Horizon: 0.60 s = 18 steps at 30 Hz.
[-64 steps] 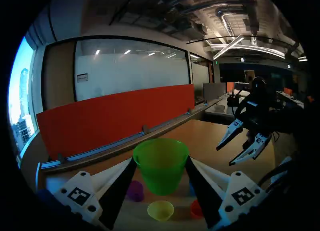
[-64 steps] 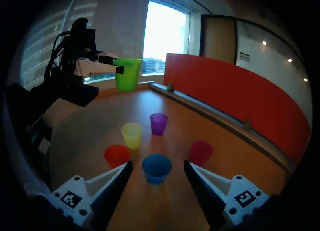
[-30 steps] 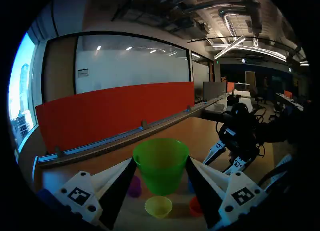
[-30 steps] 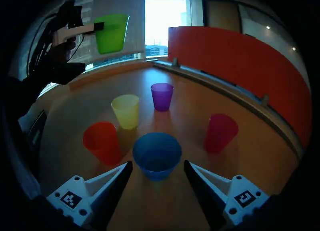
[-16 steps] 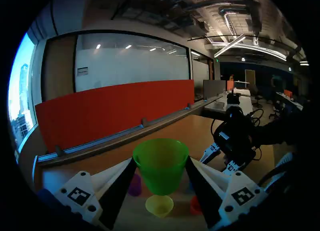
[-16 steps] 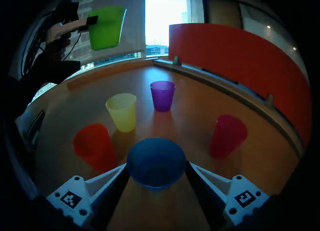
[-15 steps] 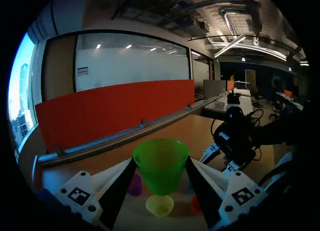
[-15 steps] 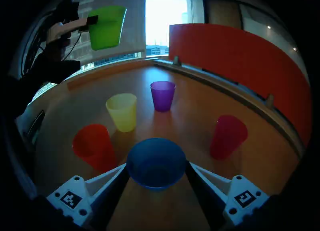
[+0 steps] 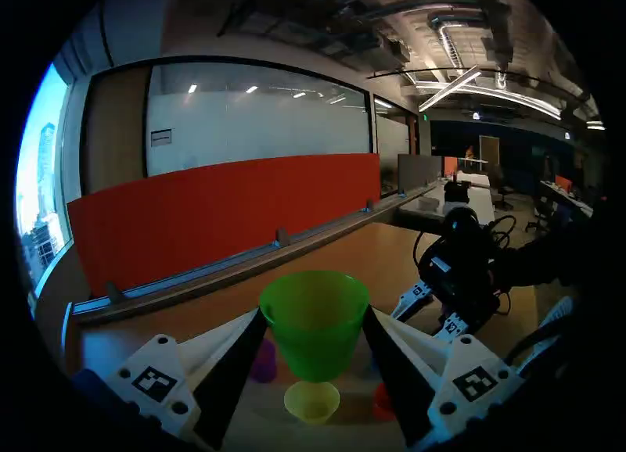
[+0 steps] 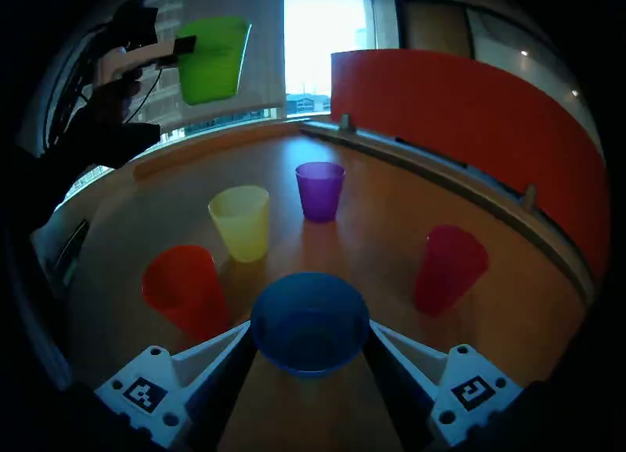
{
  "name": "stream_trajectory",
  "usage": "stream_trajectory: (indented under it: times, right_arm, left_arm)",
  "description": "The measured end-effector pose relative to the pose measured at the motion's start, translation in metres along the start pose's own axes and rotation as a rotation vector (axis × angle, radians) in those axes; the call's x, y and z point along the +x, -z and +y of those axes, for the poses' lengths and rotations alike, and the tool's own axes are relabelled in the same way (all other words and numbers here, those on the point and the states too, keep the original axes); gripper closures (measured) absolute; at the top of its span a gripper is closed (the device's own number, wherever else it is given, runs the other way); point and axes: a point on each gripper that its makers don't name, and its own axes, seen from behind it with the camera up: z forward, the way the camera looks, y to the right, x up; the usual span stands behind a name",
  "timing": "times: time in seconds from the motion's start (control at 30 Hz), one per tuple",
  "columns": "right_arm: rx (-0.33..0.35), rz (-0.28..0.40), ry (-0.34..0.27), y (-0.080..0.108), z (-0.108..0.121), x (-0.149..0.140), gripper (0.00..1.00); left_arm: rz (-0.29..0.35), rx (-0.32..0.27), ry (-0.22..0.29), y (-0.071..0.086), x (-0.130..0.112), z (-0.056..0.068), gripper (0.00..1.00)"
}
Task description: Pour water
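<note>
Left gripper (image 9: 313, 315) has its 2 fingers clamped on the sides of the green cup (image 9: 314, 335), holding it upright in the air. In the left gripper view the yellow cup (image 9: 311, 401) sits right under it, with the purple cup (image 9: 264, 362) to one side and the orange cup (image 9: 382, 401) to the other, all down on the table (image 9: 368, 256).

Right gripper (image 10: 310, 335) is low at the table and closed in on the blue cup (image 10: 310, 319), both fingers against its sides. Can't tell if the cup is lifted off the wood or if there's water in it.

From the right gripper view, the other 4 cups stand upright past the blue one, apart from each other. Orange is nearest, then yellow, purple is farthest, and the dark red cup (image 10: 448, 268) is off toward the red partition (image 10: 469, 116). The green cup hangs high against the window (image 10: 321, 45), well above and apart from the rest. A hand (image 10: 109, 100) grips the left gripper's handle.
</note>
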Motion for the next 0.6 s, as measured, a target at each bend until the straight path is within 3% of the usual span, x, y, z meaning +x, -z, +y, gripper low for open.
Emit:
stream_trajectory:
  times: [0.23,0.6]
  right_arm:
    - [-0.016,0.049,-0.012,0.022,0.003,0.019,0.10]
    - [-0.042,0.157,-0.023,0.083,-0.001,0.088,0.10]
  left_arm:
    - [0.000,0.002,0.005,-0.001,-0.001,-0.001,0.14]
    - [0.004,-0.015,0.013,0.001,0.001,0.008,0.14]
